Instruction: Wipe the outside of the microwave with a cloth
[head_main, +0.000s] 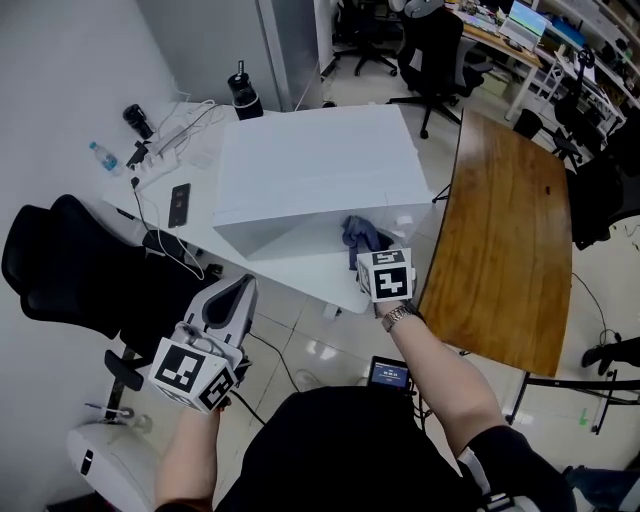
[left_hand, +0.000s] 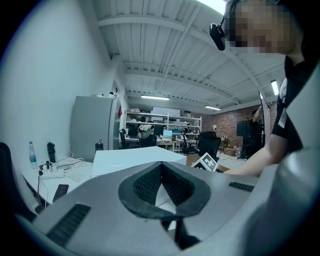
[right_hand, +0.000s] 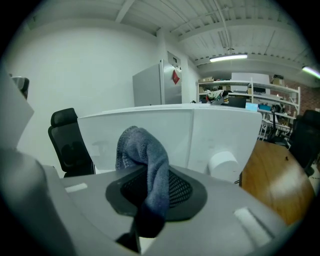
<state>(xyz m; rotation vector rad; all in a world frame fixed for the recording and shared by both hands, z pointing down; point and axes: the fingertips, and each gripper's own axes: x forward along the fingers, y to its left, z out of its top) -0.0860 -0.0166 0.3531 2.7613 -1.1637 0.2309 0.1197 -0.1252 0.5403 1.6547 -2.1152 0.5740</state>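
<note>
Wiping step is beginning: the right gripper (right_hand: 152, 172) is clamping the blue cloth (right_hand: 142, 150) at the near face of the white microwave (head_main: 310, 160). The left gripper (left_hand: 161, 172) is hanging near left, closed and empty. Next, I judge, is pressing the cloth flat and sweeping sideways.

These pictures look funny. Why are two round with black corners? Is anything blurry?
Left gripper view: a wide lens bends the room into a circle; the square blur was added afterwards. Right gripper view: same bending; the cloth looks soft. Head view: sharp, microwave plain bright white.
</note>
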